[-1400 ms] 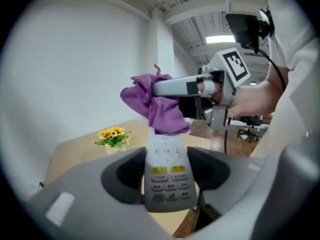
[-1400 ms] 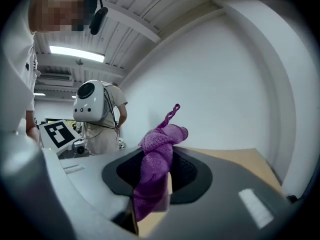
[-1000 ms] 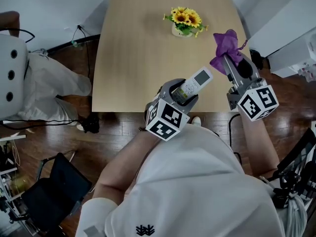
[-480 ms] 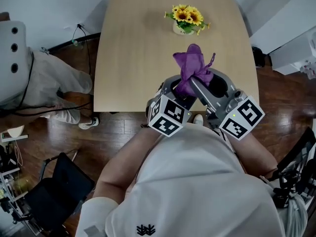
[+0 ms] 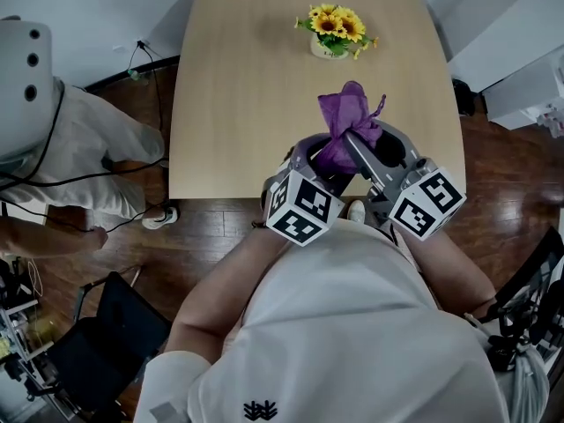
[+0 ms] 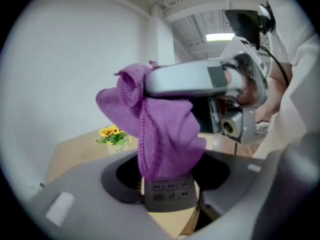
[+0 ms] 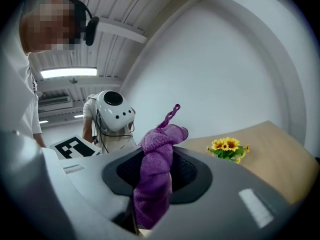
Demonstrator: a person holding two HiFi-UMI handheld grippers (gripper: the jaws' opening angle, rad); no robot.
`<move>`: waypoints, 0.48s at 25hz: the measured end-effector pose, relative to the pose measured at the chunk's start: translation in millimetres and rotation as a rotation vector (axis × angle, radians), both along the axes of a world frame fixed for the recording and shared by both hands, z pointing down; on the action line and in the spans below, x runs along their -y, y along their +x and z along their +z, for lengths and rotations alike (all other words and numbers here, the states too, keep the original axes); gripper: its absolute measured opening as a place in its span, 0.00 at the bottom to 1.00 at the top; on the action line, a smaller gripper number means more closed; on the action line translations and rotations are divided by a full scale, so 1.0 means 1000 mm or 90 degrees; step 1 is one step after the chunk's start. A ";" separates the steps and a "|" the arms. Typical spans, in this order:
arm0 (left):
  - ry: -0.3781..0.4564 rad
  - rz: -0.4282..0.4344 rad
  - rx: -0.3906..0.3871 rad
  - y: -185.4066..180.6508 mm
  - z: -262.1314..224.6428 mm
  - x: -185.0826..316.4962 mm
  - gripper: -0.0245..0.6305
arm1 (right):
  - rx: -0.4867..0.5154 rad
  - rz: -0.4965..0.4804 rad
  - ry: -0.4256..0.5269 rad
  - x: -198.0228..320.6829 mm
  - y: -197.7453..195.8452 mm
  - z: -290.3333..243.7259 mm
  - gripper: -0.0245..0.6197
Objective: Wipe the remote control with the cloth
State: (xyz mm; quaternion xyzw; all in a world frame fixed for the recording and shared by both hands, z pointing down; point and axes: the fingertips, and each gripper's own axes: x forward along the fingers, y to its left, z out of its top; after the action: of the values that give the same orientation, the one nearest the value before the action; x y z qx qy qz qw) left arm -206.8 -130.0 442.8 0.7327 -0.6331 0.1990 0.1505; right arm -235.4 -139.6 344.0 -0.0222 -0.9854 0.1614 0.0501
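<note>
My left gripper (image 5: 319, 167) hangs over the table's near edge, shut on a grey remote control (image 6: 169, 195); its button end shows between the jaws in the left gripper view. A purple cloth (image 5: 342, 122) is draped over the remote's upper part and hides it in the head view. My right gripper (image 5: 351, 141) is shut on that cloth (image 7: 154, 184), reaching in from the right and pressing it against the remote. In the left gripper view the right gripper (image 6: 200, 79) crosses above the cloth (image 6: 160, 134).
The light wooden table (image 5: 238, 77) carries a small pot of yellow flowers (image 5: 335, 29) at its far side. A person in white (image 5: 79, 148) stands left of the table, beside a white rounded shape (image 5: 26, 69). Dark wooden floor, cables and a black chair (image 5: 97, 342) lie at the lower left.
My right gripper carried the cloth leftward from beside the remote onto it, so the remote is now covered. The left gripper stayed put. The person at the left shifted.
</note>
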 end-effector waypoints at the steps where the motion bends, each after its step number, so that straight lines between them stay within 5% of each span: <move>1: 0.001 0.000 -0.001 0.000 0.000 -0.001 0.46 | -0.001 0.009 0.004 0.006 0.001 0.001 0.23; 12: 0.006 0.001 -0.003 0.006 -0.002 -0.007 0.46 | -0.001 0.116 0.053 0.081 0.024 -0.008 0.23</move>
State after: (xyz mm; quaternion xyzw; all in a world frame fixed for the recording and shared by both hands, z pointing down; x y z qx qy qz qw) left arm -200.5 -122.9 440.6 0.7345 -0.6331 0.1943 0.1481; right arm -211.6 -220.6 335.7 0.0694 -0.9891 0.1245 0.0367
